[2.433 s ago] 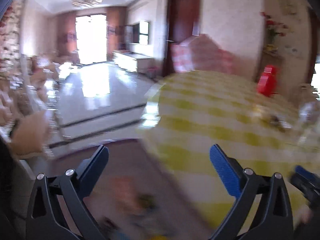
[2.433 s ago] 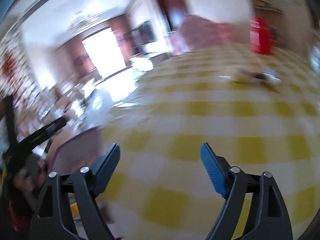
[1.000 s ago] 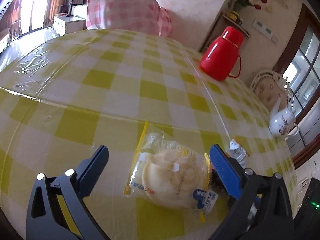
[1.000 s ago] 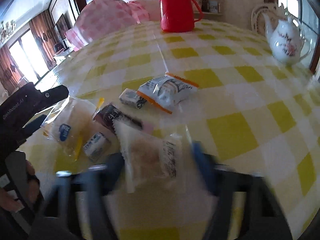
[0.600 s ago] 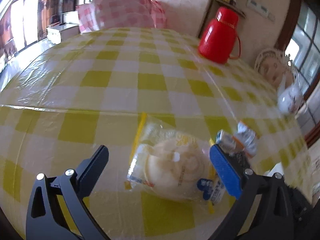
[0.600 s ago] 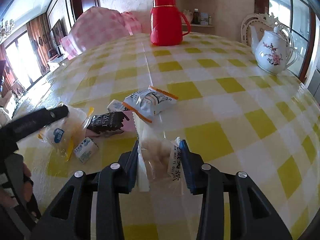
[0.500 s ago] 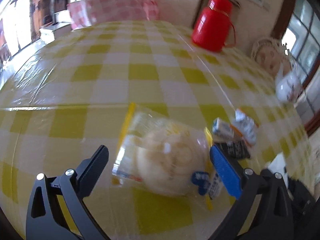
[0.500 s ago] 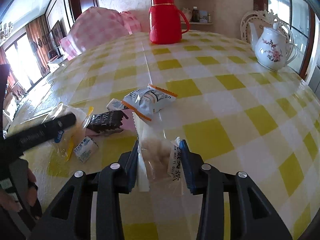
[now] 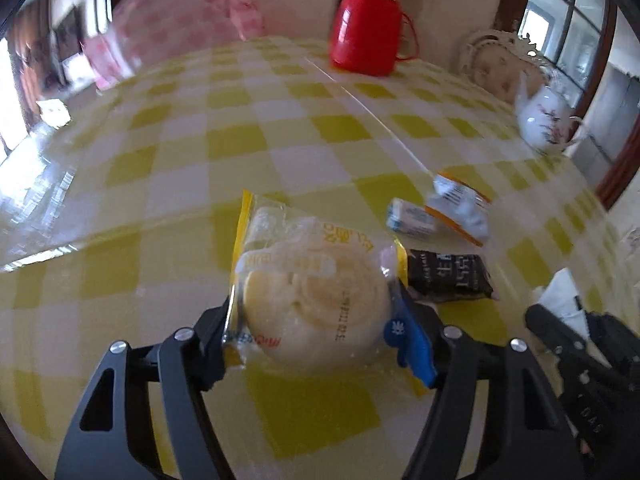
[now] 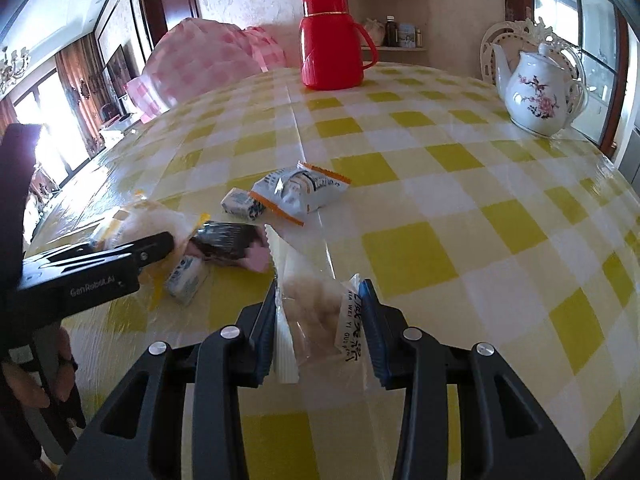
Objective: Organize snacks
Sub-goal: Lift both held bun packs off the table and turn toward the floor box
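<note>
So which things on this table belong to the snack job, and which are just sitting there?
Job:
- round bun packet, left hand-held gripper closing around it
- clear snack bag in right hand-held gripper
- white-and-orange packet
- dark wrapper
- two small blue-white packets

Lying about:
- red thermos
- white teapot

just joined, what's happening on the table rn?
A person is sorting snacks on the checked table with two handheld grippers. The left gripper is closing around a wrapped round bun. The right gripper is shut on a clear packet of crackers. A white-and-orange packet, a dark wrapper and two small packs lie loose between them.
</note>
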Available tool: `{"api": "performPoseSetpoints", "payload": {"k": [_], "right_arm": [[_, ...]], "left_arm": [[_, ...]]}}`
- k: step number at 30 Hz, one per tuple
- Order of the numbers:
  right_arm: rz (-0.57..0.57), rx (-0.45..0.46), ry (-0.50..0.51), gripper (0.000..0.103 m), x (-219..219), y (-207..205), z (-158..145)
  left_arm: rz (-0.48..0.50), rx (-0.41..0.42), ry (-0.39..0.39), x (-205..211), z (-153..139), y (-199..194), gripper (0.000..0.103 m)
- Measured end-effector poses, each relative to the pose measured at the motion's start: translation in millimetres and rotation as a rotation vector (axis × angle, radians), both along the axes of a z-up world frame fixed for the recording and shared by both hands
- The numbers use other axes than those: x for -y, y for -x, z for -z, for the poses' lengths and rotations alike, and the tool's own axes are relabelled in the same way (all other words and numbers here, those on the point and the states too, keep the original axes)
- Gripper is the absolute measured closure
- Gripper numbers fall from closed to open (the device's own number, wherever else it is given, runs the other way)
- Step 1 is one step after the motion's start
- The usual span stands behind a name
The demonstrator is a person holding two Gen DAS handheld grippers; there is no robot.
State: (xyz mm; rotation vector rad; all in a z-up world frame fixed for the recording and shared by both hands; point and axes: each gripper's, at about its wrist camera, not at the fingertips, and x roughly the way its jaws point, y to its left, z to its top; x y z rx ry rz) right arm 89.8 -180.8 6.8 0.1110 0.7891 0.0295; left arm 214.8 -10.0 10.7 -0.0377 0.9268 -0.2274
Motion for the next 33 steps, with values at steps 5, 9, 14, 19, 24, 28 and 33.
{"api": "performPoseSetpoints", "payload": {"k": [5,9,14,19,24,28,33], "right_arm": [[0.012,0.005,-0.02,0.065,3.8,2.6,-2.9],[0.014,0.012,-0.026,0.065,2.0,8.2,-5.2],[0.029,0.065,-0.038,0.065,0.5,28.4,-20.1],[0.029,0.091,-0.053,0.065,0.9,48.6,-26.8],[0.025,0.104,-0.088,0.065,4.5,74.8,-29.0],[0.027,0.105,-0.087,0.065,2.4,91.6,-26.8],[0.01,0.122,-0.085,0.065,-6.7,109.0,-27.0]], "left_arm": [[-0.03,-0.002,-0.026,4.1,7.5,-4.6,0.006],[0.011,0.03,-0.061,12.4,2.1,2.7,0.034],[0.013,0.058,-0.087,16.2,-6.3,11.0,0.038],[-0.002,0.122,-0.109,19.1,-20.1,33.3,0.038],[-0.027,0.185,-0.097,16.6,-41.9,61.7,0.038],[-0.034,0.219,-0.084,17.8,-50.1,88.2,0.037],[-0.052,0.241,-0.035,11.6,-51.1,119.9,0.037]]}}
